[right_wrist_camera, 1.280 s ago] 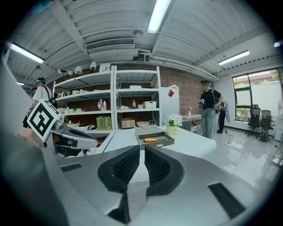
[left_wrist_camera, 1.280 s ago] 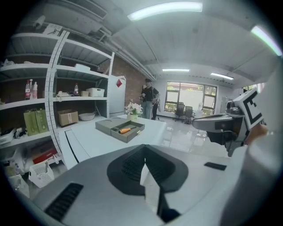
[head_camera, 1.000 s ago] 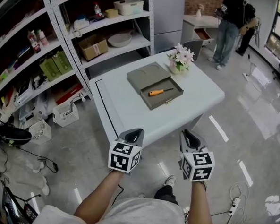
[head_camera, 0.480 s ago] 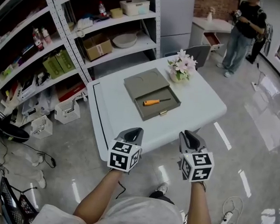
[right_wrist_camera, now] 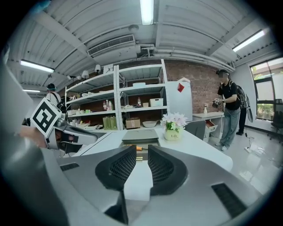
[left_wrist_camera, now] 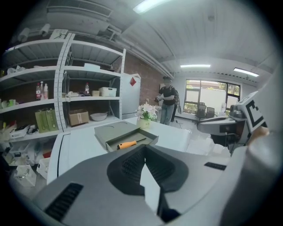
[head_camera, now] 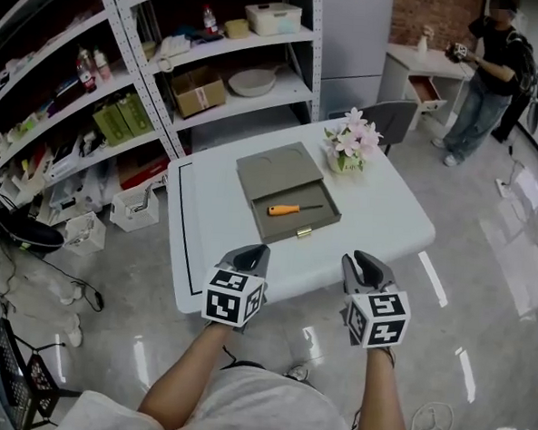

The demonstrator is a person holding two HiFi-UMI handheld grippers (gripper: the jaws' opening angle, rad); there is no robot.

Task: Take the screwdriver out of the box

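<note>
A white worktop (head_camera: 382, 216) with rounded corners and a smooth, matte face stands on a glossy grey floor (head_camera: 493, 269). On it lies a flat, rectangular box (head_camera: 272, 169) of dull grey-green material, its top marked with two shallow round recesses. The near half of the box is an open, shallow compartment with a small brass-coloured fitting on its front edge. The screwdriver (head_camera: 286, 209) lies flat inside that compartment, with a stubby orange handle and a thin dark shaft pointing to the right. Just beyond the box sits a small pale pot of pink and white flowers (head_camera: 351, 137).

Both grippers hang off the near edge of the worktop, well apart from the box. The left gripper (left_wrist_camera: 143, 148) has its ribbed, dark pads meeting at the tips, with nothing between them. The right gripper (right_wrist_camera: 142, 148) shows a clear gap between its ribbed pads; its jaws are opening and hold nothing.

Perforated metal shelving (head_camera: 123, 82) stands to the left.
</note>
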